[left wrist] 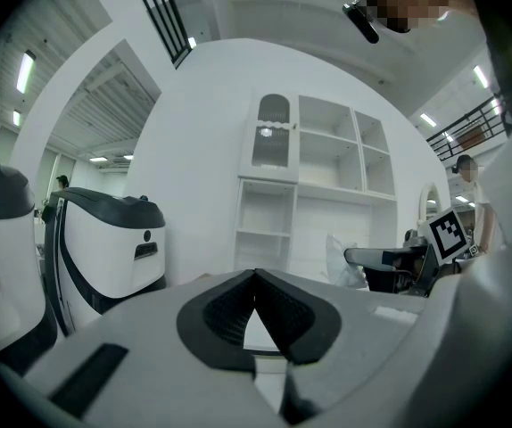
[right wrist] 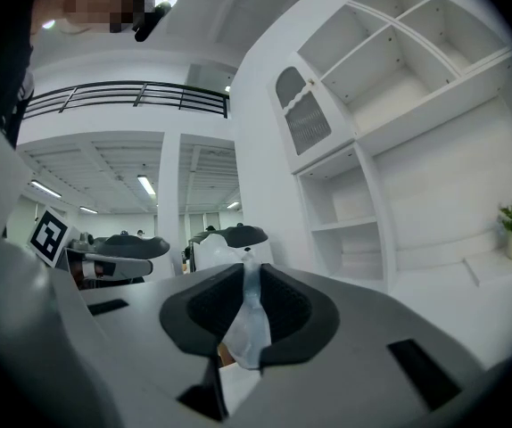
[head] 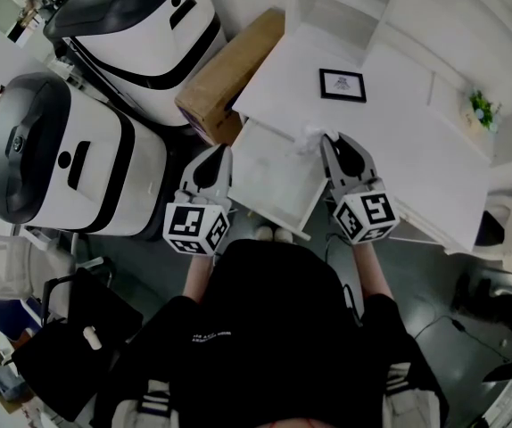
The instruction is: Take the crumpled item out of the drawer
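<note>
The crumpled item [head: 308, 139] is a whitish, thin plastic wad. It hangs above the far right corner of the open white drawer [head: 269, 181]. My right gripper [head: 329, 143] is shut on it; in the right gripper view the plastic [right wrist: 248, 321] is pinched between the dark pads [right wrist: 287, 315] and sticks out past the right gripper's [right wrist: 245, 270] tips. My left gripper [head: 218, 154] hovers at the drawer's left edge, shut with nothing in it; its jaws [left wrist: 256, 276] meet at the tip. The left gripper view shows the wad [left wrist: 339, 261] to the right.
The drawer belongs to a white desk [head: 399, 141] bearing a small framed picture [head: 342, 85] and a potted plant [head: 483, 110]. A cardboard box [head: 229, 69] and two large white-and-black machines [head: 69, 154] stand to the left. White shelves [right wrist: 390, 150] rise behind.
</note>
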Action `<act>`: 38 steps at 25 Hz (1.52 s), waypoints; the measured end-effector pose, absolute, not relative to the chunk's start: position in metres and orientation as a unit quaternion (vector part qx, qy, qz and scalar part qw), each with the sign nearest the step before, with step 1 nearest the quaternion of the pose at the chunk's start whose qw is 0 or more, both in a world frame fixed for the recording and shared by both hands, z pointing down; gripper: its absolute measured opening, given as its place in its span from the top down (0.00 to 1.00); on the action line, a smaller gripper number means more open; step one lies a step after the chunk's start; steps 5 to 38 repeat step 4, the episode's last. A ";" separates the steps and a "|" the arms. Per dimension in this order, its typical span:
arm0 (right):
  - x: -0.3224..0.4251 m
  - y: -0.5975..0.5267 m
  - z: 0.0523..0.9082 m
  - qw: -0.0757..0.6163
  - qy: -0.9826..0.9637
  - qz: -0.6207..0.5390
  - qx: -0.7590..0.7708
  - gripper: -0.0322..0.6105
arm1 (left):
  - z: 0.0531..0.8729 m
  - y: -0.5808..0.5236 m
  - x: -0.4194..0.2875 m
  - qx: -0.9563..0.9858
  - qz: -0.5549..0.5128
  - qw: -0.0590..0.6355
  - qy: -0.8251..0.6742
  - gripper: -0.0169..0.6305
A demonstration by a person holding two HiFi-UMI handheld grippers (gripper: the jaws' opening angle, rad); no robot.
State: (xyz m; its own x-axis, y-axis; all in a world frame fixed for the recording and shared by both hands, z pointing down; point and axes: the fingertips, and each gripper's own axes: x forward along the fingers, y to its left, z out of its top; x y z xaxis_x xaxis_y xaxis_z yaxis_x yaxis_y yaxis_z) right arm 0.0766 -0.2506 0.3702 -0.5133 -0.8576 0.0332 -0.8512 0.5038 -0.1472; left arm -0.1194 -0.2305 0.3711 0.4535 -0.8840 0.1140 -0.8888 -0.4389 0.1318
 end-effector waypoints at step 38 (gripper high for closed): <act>0.076 -0.252 0.371 0.019 0.866 -0.070 -0.495 0.87 | 0.372 -0.232 -0.121 0.848 0.013 0.087 -0.522 0.98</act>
